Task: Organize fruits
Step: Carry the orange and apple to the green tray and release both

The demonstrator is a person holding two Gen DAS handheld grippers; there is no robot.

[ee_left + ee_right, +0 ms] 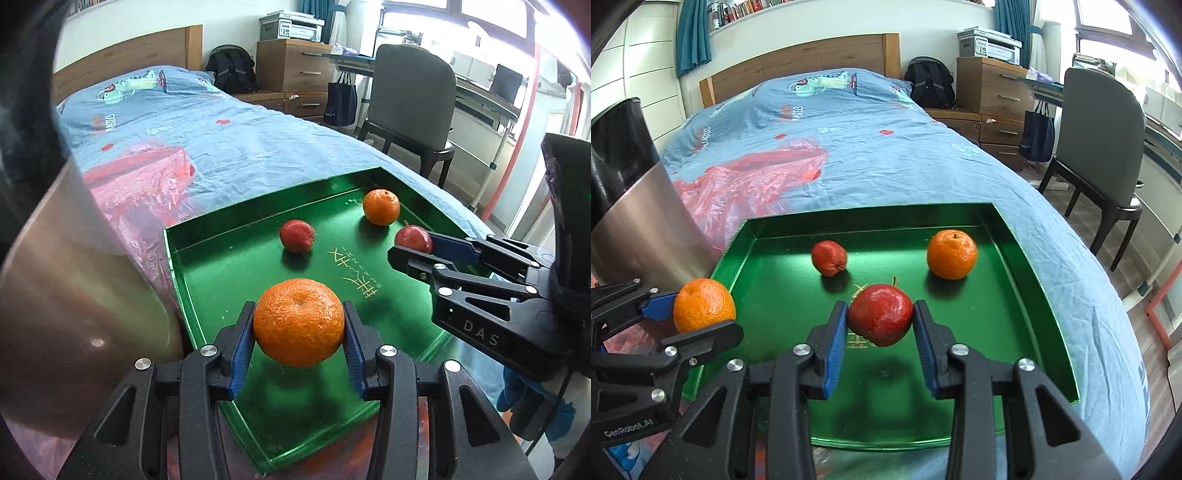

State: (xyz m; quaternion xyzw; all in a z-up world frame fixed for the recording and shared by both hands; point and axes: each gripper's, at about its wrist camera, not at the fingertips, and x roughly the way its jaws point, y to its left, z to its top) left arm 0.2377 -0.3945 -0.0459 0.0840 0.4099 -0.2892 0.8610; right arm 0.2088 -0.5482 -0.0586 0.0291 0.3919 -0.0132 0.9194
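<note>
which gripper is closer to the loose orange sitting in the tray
Right. The right gripper, holding a red apple, hangs just in front of the loose orange; the left gripper, holding another orange, is at the green tray's opposite near corner.

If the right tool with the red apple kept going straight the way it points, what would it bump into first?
Probably the green tray. The right tool, shut on the red apple, points down over the tray's bare middle, between the small red fruit and the loose orange. Depth is hard to judge.

We see bed (871, 147) with wooden headboard (812, 59), drawer chest (993, 88), grey chair (1104, 147), teal curtains (692, 33), bright window (1108, 29).
</note>
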